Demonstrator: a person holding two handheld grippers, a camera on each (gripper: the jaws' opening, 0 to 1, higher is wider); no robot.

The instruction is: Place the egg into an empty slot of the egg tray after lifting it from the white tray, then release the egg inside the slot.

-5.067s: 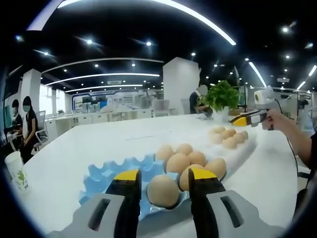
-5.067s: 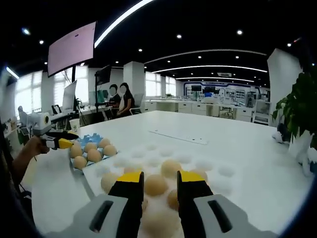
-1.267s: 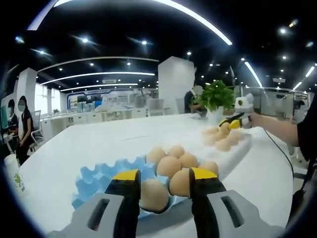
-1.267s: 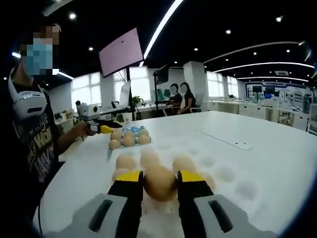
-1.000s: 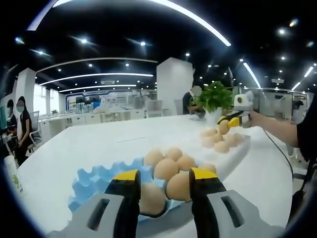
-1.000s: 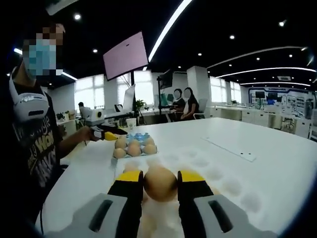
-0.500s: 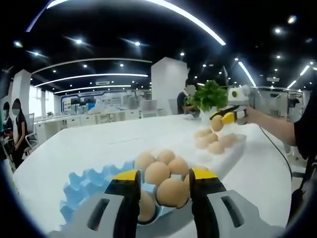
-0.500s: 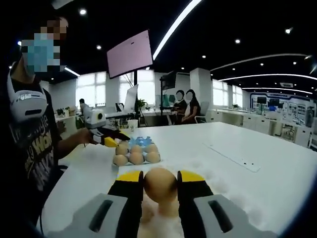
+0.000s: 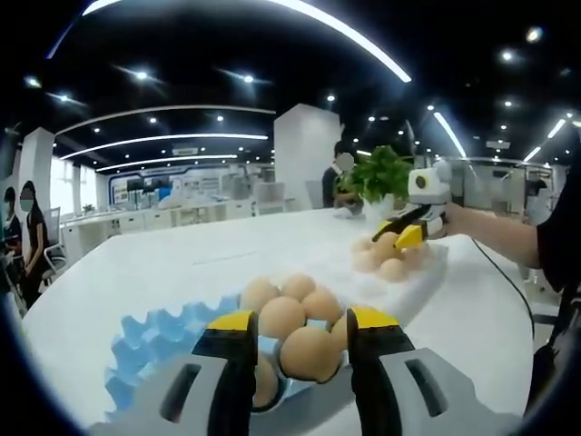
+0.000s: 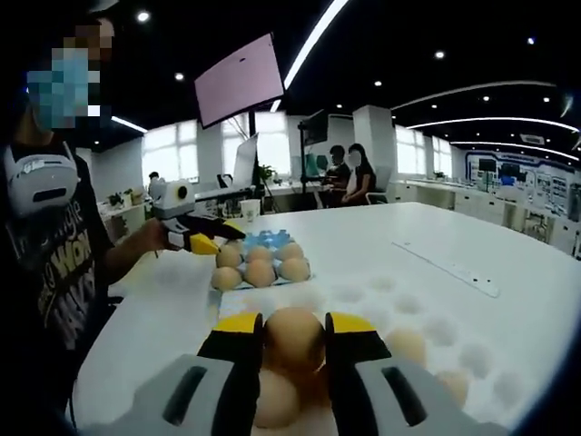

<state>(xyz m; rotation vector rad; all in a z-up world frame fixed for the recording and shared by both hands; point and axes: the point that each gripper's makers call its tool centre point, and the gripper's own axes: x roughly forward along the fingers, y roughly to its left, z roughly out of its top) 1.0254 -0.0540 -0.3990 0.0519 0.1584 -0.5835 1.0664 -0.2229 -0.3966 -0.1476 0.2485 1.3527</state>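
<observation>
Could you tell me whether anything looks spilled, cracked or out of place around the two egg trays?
Nothing stands out. The eggs in the blue egg tray sit in their slots, the ones on the white tray look whole, and the right gripper holds one egg squarely between its jaws. No spill shows on the table.

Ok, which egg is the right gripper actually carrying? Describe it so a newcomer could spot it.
On the big white table, find the white moulded tray nearest the right gripper. The brown egg sits between that gripper's yellow-tipped fingers. Unlike its neighbours, which rest in the tray's hollows, it is pinched from both sides.
</observation>
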